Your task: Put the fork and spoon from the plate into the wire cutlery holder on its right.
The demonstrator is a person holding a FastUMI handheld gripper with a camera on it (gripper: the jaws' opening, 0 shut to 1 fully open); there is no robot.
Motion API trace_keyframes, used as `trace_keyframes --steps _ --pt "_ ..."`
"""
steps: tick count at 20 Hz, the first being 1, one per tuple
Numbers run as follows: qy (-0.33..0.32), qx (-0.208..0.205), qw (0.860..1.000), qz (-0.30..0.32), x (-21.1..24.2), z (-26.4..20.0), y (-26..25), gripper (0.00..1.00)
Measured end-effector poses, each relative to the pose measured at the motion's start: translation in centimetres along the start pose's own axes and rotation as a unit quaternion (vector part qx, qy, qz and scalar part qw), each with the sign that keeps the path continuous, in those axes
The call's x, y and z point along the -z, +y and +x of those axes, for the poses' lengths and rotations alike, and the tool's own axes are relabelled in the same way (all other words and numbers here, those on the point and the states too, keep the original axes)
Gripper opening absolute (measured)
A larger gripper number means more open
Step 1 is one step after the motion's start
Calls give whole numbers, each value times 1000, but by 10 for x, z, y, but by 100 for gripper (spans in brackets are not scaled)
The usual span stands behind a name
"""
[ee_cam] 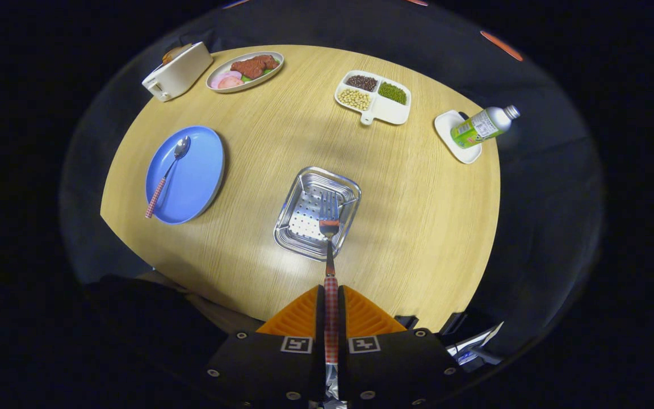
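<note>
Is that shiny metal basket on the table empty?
Seemingly empty: the metal basket's perforated floor shows bare; the fork, clamped in the gripper, looks held above it.

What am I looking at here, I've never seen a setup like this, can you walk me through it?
This is no robot arm. A person carries a handheld gripper with two fingers, and a wide-angle camera riding on it looks forward along those fingers, down onto a round wooden table.

The fingers are closed on the checked handle of a fork, whose tines hang over a shiny perforated metal holder just ahead of them.

To the holder's left lies a blue plate with a spoon resting on it. Farther back are a white toaster, an oval plate of food, a divided white dish of beans, and a bottle lying on a small white dish.

So the fork is on its way into the holder; the spoon is not yet moved.
</note>
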State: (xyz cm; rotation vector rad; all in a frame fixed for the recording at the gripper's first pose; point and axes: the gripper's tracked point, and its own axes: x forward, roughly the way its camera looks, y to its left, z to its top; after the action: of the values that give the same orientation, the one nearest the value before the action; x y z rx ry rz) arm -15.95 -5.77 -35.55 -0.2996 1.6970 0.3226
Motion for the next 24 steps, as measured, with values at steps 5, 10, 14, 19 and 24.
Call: trace_keyframes --steps 5,10,14,19,24 --pt "44 -7 999 4 -6 17 5 9" --pt "75 -14 997 14 -14 31 8 10" --pt "76 -23 996 50 -23 39 7 13" --pt "36 -33 995 92 -39 30 4 13" --pt "-40 -59 990 122 -60 7 21 17"
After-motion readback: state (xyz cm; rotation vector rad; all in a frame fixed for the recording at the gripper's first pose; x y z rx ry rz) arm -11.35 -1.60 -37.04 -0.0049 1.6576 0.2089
